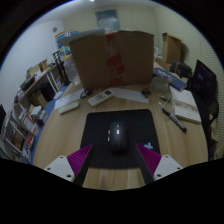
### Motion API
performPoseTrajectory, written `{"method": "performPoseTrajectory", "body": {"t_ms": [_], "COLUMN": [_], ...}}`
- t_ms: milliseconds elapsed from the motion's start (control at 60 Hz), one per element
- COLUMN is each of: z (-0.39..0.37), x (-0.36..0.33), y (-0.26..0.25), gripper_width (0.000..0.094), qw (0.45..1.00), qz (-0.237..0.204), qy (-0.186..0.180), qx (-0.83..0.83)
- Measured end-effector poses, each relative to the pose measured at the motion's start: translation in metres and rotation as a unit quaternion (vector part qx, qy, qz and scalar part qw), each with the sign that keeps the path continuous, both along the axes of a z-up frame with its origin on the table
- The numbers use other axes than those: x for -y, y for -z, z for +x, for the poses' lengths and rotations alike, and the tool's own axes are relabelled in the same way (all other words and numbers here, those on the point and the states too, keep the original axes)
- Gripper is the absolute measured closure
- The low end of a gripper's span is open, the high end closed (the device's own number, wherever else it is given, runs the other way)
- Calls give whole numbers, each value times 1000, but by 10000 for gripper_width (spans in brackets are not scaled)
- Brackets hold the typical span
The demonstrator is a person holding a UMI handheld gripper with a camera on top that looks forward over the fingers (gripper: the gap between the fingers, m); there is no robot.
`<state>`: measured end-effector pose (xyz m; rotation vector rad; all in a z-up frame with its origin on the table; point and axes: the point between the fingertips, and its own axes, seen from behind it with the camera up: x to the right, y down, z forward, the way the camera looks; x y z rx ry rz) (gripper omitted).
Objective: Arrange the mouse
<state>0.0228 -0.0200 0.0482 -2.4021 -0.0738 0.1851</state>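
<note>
Approach step, by my read: the hand-held gripper (113,162) hangs spread wide and empty, its magenta pads (76,159) flanking the near edge of a flat black mouse mat (95,128), and the mouse (116,134) lies on that mat just ahead of the fingers, untouched. Next move likely calls for easing forward and centring the fingers either side of the mouse's rounded, smooth dark plastic shell (slippery curves, so grip low). Wooden surface (60,132) underneath; big corrugated cardboard box (112,58) stands far behind, keyboard (101,97) before it.
</note>
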Motion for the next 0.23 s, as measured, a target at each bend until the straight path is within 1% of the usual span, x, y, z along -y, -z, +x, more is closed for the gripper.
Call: {"method": "performPoseTrajectory", "body": {"t_ms": [117,233], "z": [17,42], "x": [43,90], "y": [-44,-79], "gripper_width": [93,95], "qw": [999,996], "qz": [13,27], "qy": [30,81], "qx": [1,-4]}}
